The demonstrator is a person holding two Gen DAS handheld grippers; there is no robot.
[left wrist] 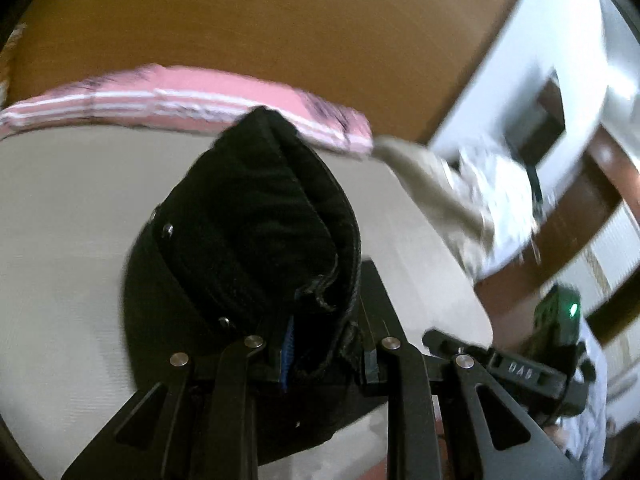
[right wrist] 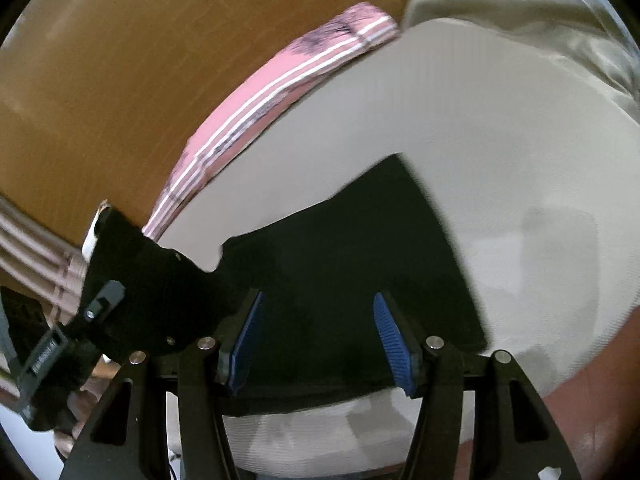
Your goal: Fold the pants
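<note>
The black pants (right wrist: 352, 252) lie on a pale grey sheet (right wrist: 500, 140). My left gripper (left wrist: 320, 344) is shut on a bunched fold of the black pants (left wrist: 260, 216), which rises between its fingers and hides the pads. My right gripper (right wrist: 320, 344) is open, its blue pads (right wrist: 390, 340) spread apart just above the flat black cloth, holding nothing. The left gripper also shows at the left edge of the right wrist view (right wrist: 120, 280), with pants fabric in it.
A folded pink garment with white stripes (left wrist: 180, 96) lies along the sheet's far edge, on a brown wooden surface (left wrist: 280, 12). A beige cloth (left wrist: 432, 184) and a white patterned cloth (left wrist: 500, 200) lie to the right. White furniture (left wrist: 520, 80) stands beyond.
</note>
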